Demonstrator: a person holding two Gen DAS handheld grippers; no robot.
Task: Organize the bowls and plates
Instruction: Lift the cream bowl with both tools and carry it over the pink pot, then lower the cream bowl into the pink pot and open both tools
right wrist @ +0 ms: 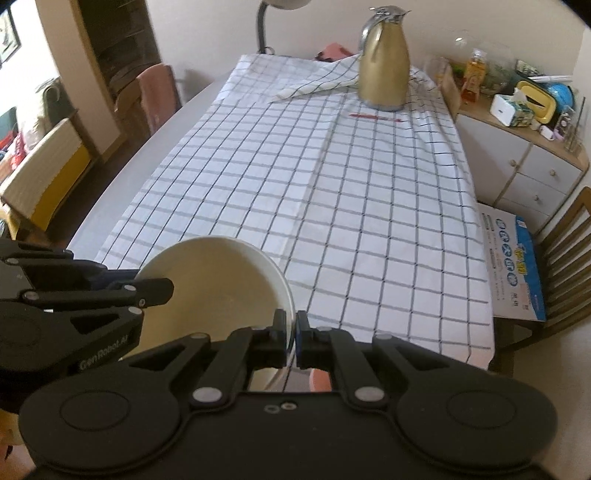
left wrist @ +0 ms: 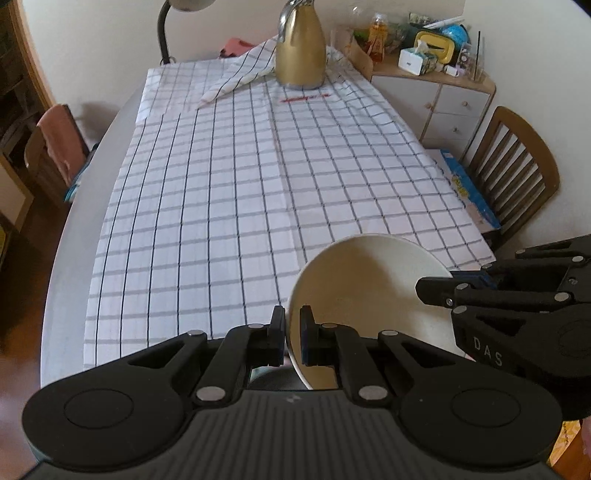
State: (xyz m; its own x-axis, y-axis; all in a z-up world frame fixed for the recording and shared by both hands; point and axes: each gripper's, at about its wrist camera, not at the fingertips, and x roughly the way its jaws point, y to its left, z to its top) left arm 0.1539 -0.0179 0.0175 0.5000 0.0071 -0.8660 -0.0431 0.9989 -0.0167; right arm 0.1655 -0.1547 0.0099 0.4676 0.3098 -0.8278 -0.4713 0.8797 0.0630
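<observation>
A cream bowl [left wrist: 369, 291] is held in the air above the near end of the checked tablecloth [left wrist: 229, 192]. My left gripper [left wrist: 292, 334] is shut on the bowl's left rim. My right gripper [right wrist: 291, 338] is shut on its right rim; it shows in the left wrist view [left wrist: 443, 291] at the bowl's far side. In the right wrist view the bowl [right wrist: 214, 280] sits at lower left, with the left gripper [right wrist: 147, 291] on its other edge. No plates are in view.
A gold thermos jug [left wrist: 300, 48] stands at the table's far end beside a red pen [right wrist: 375, 117]. A lamp [left wrist: 166, 33] stands at far left. A wooden chair [left wrist: 517, 166] holding a blue box [right wrist: 513, 266], and a cluttered cabinet [left wrist: 443, 96], are on the right.
</observation>
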